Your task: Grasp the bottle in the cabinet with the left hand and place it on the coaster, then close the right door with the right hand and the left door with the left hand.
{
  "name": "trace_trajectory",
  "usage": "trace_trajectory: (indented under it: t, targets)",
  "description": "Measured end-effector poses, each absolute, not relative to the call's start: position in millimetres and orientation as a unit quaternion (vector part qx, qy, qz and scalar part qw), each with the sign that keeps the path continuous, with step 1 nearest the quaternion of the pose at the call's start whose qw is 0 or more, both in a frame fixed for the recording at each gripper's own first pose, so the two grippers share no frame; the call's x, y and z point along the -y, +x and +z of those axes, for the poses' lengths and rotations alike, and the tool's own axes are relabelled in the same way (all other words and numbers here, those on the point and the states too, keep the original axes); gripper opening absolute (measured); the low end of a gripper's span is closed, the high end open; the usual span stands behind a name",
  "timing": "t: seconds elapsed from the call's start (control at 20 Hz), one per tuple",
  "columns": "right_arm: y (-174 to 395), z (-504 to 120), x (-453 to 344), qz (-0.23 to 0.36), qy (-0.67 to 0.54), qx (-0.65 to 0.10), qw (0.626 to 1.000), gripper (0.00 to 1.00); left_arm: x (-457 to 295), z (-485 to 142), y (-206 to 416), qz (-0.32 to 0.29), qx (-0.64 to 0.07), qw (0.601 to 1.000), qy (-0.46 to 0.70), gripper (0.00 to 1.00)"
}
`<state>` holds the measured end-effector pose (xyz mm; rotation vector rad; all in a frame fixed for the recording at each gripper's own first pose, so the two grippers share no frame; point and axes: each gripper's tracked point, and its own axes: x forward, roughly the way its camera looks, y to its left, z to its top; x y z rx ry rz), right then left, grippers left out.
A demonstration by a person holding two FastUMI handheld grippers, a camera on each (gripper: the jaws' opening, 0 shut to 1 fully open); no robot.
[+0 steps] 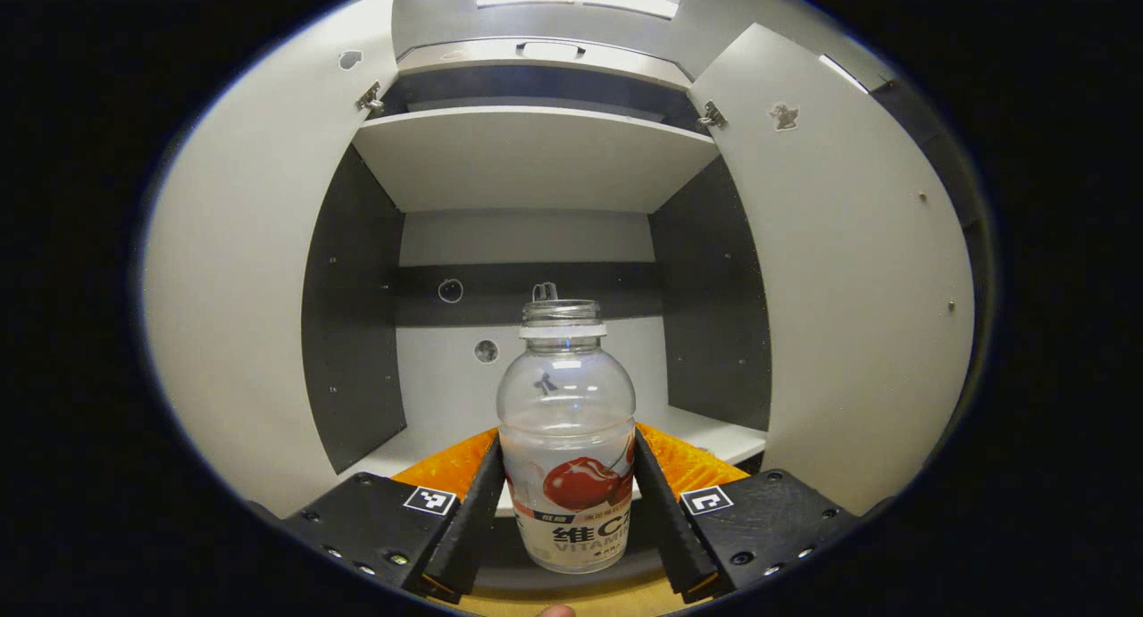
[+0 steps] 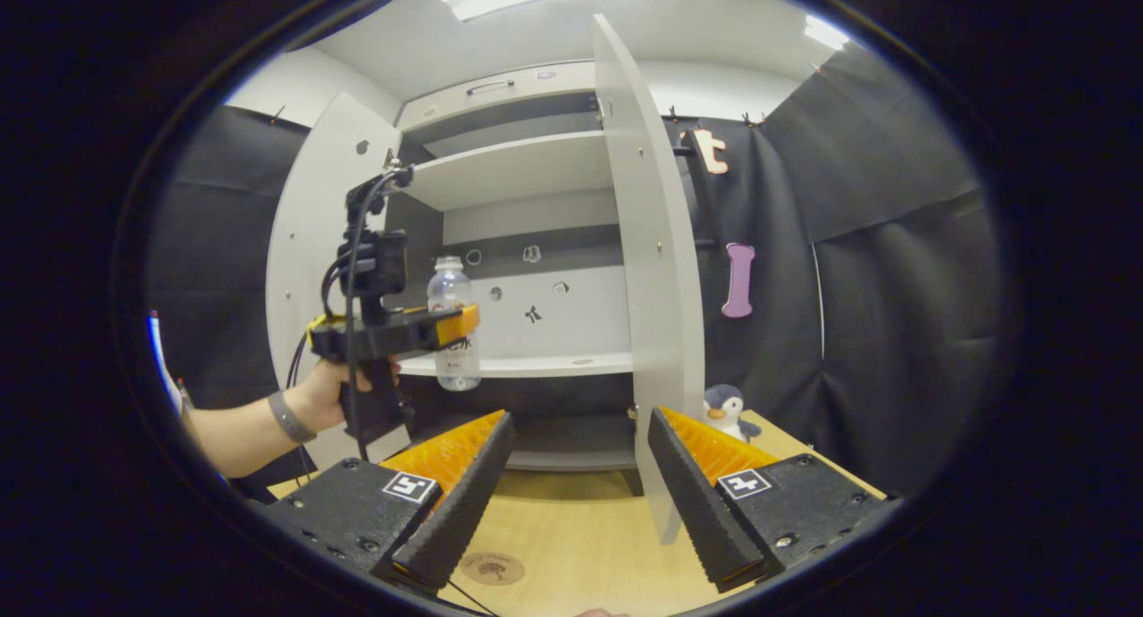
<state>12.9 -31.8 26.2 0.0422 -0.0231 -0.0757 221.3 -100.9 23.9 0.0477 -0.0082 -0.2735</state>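
A clear, capless bottle (image 1: 566,403) with a cherry label stands upright between my left gripper's (image 1: 567,440) two fingers, which press on its sides. In the right gripper view, a hand holds that left gripper (image 2: 451,321) with the bottle (image 2: 449,287) in the air just before the cabinet's lower shelf (image 2: 536,364). Both cabinet doors stand open: the left door (image 2: 304,242) and the right door (image 2: 647,269). A round coaster (image 2: 490,568) lies on the wooden table (image 2: 571,528) close to my right gripper (image 2: 576,456), which is open and holds nothing.
The open right door's edge juts out over the table between the cabinet and my right gripper. A small penguin toy (image 2: 725,409) sits on the table right of that door. An upper shelf (image 1: 536,157) spans the cabinet above the bottle.
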Motion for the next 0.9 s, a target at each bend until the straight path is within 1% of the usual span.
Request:
trace_trajectory:
  t: [0.2,0.4,0.45,0.5,0.6,0.75,0.9]
  targets:
    - [7.4,40.1,26.4,-0.029,0.015,0.022,0.999,0.99,100.7,-29.8,168.6,-0.145,-0.021,0.989,-0.011,0.76]
    - [2.6,52.5,23.2,-0.024,0.012,0.027,0.999,0.99,96.1,-99.4,123.1,-0.126,-0.047,0.991,-0.019,0.77]
    - [2.4,54.1,22.0,-0.022,0.014,0.026,0.999,0.96,95.9,-118.8,112.4,-0.120,-0.055,0.991,-0.013,0.76]
    - [2.2,55.8,20.6,-0.019,0.015,0.022,0.999,0.99,97.2,-139.1,96.4,-0.117,-0.058,0.991,-0.004,0.76]
    - [0.1,55.1,18.9,-0.013,0.017,0.008,1.000,0.99,102.8,-167.5,73.7,-0.111,-0.071,0.991,0.006,0.76]
    - [-3.0,53.2,18.4,-0.015,0.009,-0.004,1.000,1.00,119.1,-193.5,48.1,-0.112,-0.077,0.991,0.009,0.77]
    - [-5.1,49.7,14.9,-0.011,-0.016,-0.020,1.000,0.99,135.2,-210.8,35.5,-0.118,-0.081,0.990,-0.002,0.76]
